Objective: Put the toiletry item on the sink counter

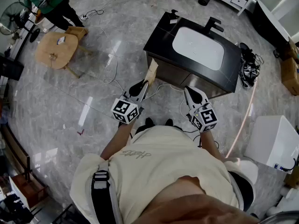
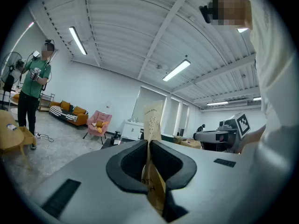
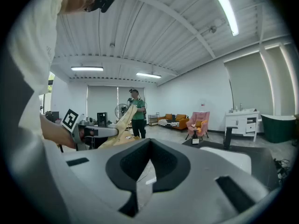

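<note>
Cream T-shirt (image 1: 159, 162), black strap (image 1: 100, 192); grey left gripper (image 1: 145, 86) and right gripper (image 1: 188, 90), black-and-white marker cubes (image 1: 125, 111).

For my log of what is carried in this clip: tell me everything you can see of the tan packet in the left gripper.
The tan packet is flat and thin, kraft paper by its look, with small dark print near the top and larger dark letters at its lower end. It stands upright, edge-on, clamped between the jaws of the left gripper, its upper part rising past them. It is held in the air short of the black sink counter and touches nothing else.
</note>
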A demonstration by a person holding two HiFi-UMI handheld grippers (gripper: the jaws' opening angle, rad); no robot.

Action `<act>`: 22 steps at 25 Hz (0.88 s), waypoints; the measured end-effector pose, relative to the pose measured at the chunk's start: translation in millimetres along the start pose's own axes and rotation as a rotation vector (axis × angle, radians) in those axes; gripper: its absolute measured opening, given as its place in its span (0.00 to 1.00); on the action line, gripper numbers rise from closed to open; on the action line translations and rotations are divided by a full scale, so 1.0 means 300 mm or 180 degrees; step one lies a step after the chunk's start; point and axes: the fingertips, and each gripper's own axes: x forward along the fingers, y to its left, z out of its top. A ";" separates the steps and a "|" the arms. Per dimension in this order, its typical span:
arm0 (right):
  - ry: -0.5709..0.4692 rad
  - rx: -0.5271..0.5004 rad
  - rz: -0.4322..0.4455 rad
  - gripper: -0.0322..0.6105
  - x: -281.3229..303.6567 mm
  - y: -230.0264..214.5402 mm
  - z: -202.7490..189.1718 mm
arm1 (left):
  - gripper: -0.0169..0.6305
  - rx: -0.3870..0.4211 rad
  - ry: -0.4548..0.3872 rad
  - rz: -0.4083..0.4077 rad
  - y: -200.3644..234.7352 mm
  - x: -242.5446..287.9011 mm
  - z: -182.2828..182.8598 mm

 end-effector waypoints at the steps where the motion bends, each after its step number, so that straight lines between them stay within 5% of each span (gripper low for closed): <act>1: 0.0000 -0.0015 -0.0011 0.04 0.000 0.002 0.001 | 0.08 0.0006 -0.0008 -0.0018 0.002 -0.004 -0.002; 14: -0.0105 -0.0107 -0.0184 0.04 0.085 0.011 0.015 | 0.08 -0.0064 -0.0091 0.0155 0.179 -0.078 -0.034; 22: 0.0160 -0.0118 -0.0002 0.04 0.146 0.086 -0.084 | 0.08 -0.0256 -0.0035 0.0170 0.249 -0.076 -0.112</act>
